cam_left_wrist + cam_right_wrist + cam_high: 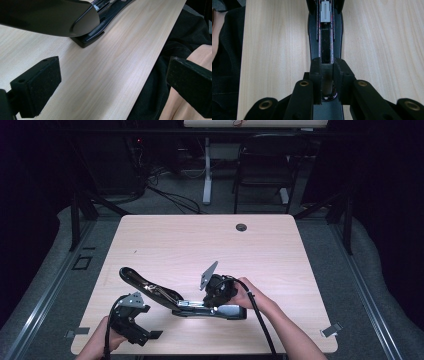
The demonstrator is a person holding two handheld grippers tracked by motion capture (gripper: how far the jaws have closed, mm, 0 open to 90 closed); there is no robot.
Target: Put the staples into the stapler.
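Note:
A big black stapler (210, 311) lies near the table's front edge with its long handle (145, 282) swung up and to the left, leaving the magazine bare. In the right gripper view the magazine channel (325, 37) runs straight away from me, and my right gripper (327, 65) is shut on a narrow grey strip of staples (327, 75) down in it. From above, the right gripper (213, 306) points down onto the stapler's middle. My left gripper (149, 322) hovers open at the front left; its jaws (115, 72) stand wide apart with nothing between them, just short of the handle's tip (82, 22).
The wooden table (200, 245) has a cable hole (241, 227) near its far edge. Beyond it are a black chair (265, 165) and a desk leg (206, 175) among floor cables. My left gripper's right jaw hangs past the table's front edge (152, 70), above the person's lap.

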